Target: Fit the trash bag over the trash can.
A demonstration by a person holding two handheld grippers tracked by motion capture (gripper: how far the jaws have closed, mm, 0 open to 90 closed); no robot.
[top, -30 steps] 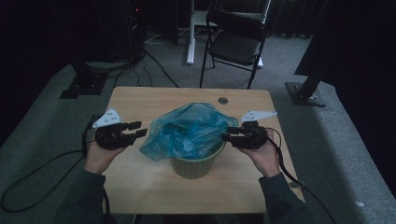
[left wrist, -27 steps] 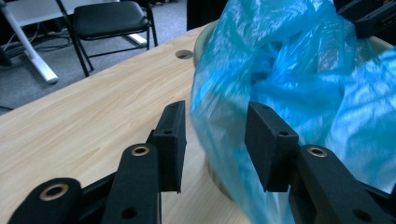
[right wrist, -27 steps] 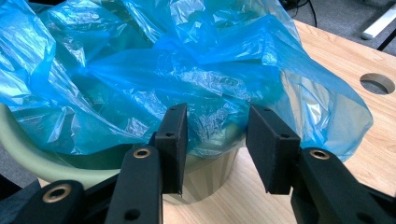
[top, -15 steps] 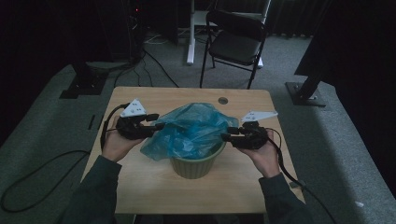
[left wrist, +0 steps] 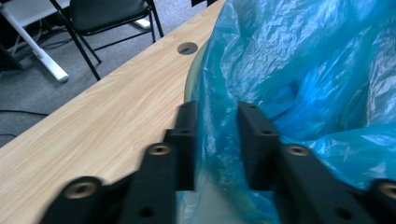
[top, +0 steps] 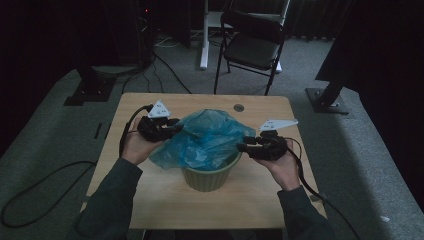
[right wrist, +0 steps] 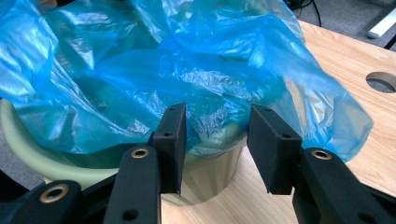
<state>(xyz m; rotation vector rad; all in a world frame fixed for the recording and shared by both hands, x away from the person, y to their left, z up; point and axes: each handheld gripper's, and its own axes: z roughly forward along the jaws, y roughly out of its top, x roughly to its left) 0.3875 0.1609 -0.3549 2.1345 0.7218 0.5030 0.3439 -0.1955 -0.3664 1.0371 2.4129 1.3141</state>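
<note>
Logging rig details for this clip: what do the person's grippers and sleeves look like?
Both the left gripper and right gripper are black, each topped by a grey three-cornered plate and trailing a black cable. Their jaws are flat, blocky black pads on arms with brass-coloured screw holes. The person wears dark grey-green long sleeves.

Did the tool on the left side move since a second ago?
Yes. The left tool moved away from the table's left edge, toward the blue bag, and now reaches it.
</note>
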